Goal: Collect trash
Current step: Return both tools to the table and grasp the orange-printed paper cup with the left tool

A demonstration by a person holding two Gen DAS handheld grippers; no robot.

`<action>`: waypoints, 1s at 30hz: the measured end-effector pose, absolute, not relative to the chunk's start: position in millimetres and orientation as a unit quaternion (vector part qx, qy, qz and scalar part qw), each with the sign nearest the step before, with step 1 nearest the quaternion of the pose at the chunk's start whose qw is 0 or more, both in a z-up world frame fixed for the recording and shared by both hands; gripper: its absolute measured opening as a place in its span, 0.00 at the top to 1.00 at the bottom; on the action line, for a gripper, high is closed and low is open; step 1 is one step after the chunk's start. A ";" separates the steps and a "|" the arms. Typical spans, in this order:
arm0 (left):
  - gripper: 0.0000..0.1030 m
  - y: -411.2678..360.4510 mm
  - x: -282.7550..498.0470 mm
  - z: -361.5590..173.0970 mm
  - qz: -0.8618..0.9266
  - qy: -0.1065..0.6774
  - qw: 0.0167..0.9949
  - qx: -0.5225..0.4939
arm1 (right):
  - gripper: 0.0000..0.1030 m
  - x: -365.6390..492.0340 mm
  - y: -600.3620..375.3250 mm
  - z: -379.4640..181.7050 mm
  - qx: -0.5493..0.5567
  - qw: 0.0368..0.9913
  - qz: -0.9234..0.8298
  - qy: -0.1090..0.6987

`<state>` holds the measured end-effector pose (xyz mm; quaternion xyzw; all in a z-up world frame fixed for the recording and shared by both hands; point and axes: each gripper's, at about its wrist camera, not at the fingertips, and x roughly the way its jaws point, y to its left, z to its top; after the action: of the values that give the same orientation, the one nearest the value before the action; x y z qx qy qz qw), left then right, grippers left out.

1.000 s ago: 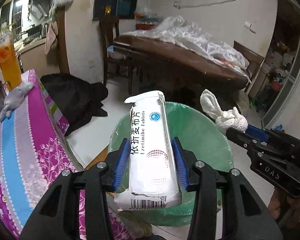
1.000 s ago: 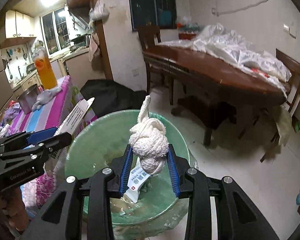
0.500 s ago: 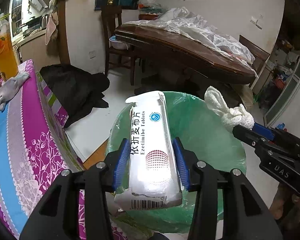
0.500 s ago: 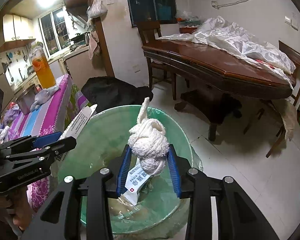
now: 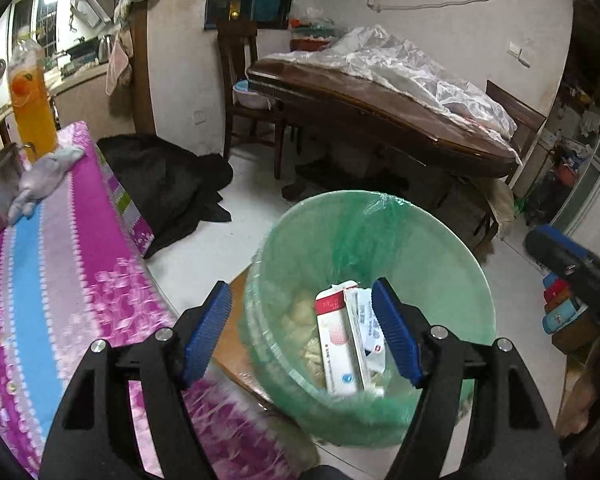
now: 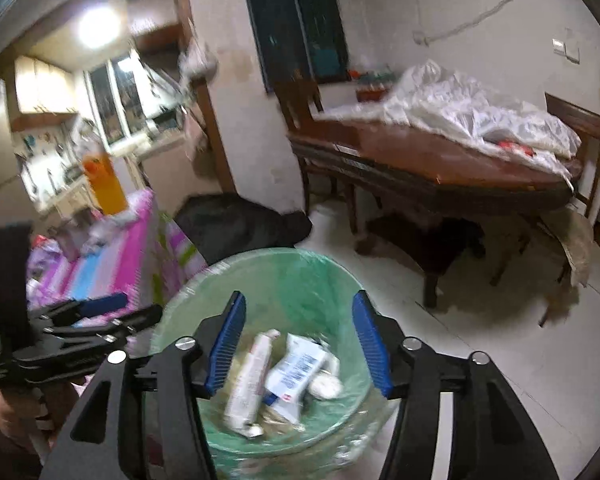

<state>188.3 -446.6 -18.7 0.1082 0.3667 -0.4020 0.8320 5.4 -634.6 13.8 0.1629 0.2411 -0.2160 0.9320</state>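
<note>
A round bin with a green bag liner stands on the floor beside the table. Inside lie a white tablet box, a second white packet and a balled white tissue. My left gripper is open and empty, above the bin's near left rim. My right gripper is open and empty, above the bin. The left gripper shows at the left of the right wrist view; part of the right one shows at the right of the left wrist view.
A table with a pink and blue striped cloth is at the left, with a grey glove and an orange drink bottle. A dark wooden table with white plastic sheeting stands behind. A black cloth lies on the floor.
Both grippers have opened. The tablet box has dropped from the left gripper and the tissue from the right gripper; both now lie in the bin.
</note>
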 end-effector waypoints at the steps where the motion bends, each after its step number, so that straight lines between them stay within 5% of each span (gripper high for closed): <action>1: 0.26 -434.5 185.3 -14.0 -0.402 0.359 0.835 0.108 | 0.36 1.3 -626.4 18.9 0.160 0.938 -0.207 0.228; 6: 0.17 -350.9 187.7 -0.3 -0.374 0.341 0.857 0.097 | 0.25 4.4 -566.6 30.5 0.144 0.959 -0.133 0.204; 19: 0.10 24.2 261.9 24.9 -0.046 0.348 0.936 -0.019 | 0.20 84.1 -423.1 28.2 0.113 0.964 0.038 0.237; 23: 0.10 107.8 287.6 6.4 0.008 0.382 0.922 -0.056 | 0.20 104.4 -384.2 26.6 0.096 0.961 0.075 0.250; 27: 0.20 137.0 298.9 -19.7 0.013 0.413 0.911 0.013 | 0.20 115.6 -349.6 20.9 0.081 0.957 0.099 0.262; 30: 0.24 172.4 317.2 -32.5 -0.014 0.441 0.896 -0.052 | 0.20 130.8 -326.6 13.8 0.075 0.953 0.109 0.274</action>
<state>317.2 172.4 -32.5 -0.0522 0.4415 -0.0142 0.8956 130.8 -326.6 13.8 0.0751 0.2739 0.1093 0.9526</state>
